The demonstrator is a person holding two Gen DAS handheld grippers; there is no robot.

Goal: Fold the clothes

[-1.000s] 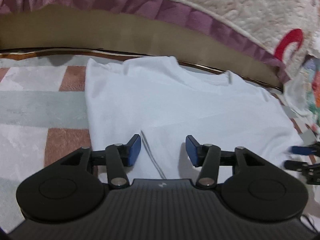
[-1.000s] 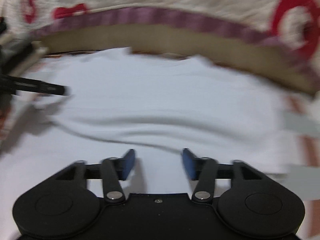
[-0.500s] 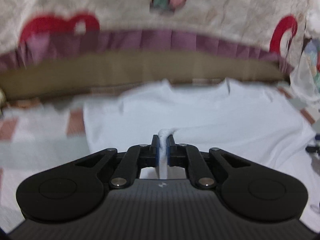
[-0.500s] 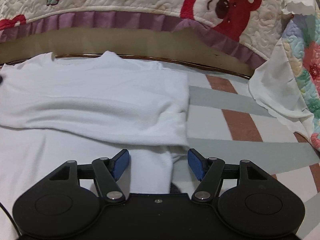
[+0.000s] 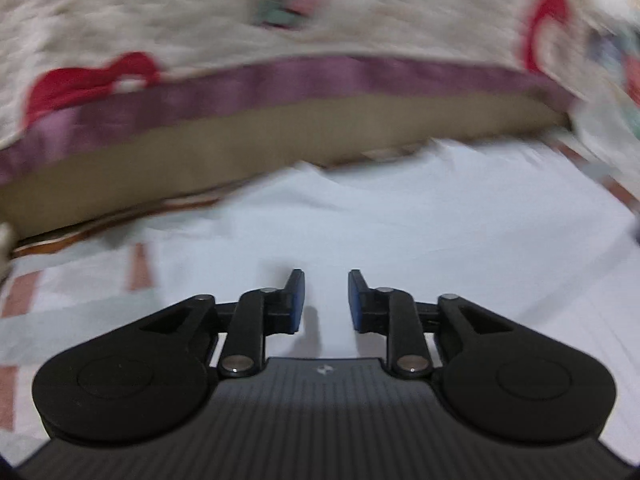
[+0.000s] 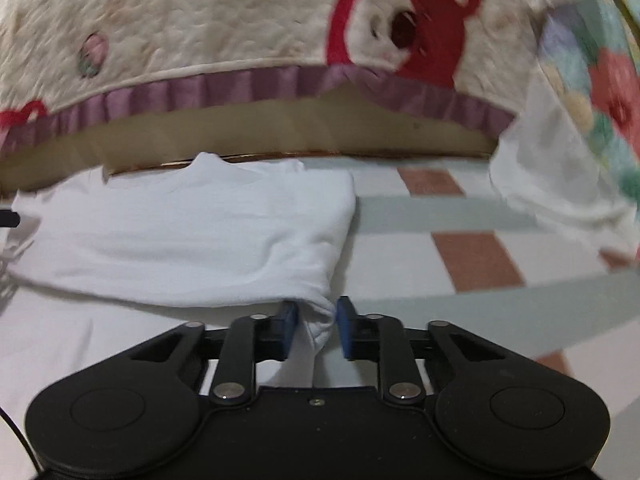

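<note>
A white shirt (image 5: pixel 420 220) lies flat on the patterned rug, its collar toward the bed. In the blurred left wrist view my left gripper (image 5: pixel 326 300) hovers over the shirt, open, with nothing between its blue pads. The right wrist view shows the shirt (image 6: pixel 200 240) with one layer folded over itself. My right gripper (image 6: pixel 317 320) is at the lower right corner of that folded layer. A bunch of white fabric fills the narrow gap between its pads, and the jaws press on it from both sides.
A quilt with a red bear (image 6: pixel 400 28) and a purple ruffle hangs over the tan bed base (image 6: pixel 280 132) just beyond the shirt. The checked rug (image 6: pixel 476 256) stretches to the right. A white cloth and floral quilt (image 6: pixel 552 168) hang at the far right.
My left gripper was shut on a pinch of shirt fabric and has opened and let it go. My right gripper was wide open and has closed onto the folded layer's corner.
</note>
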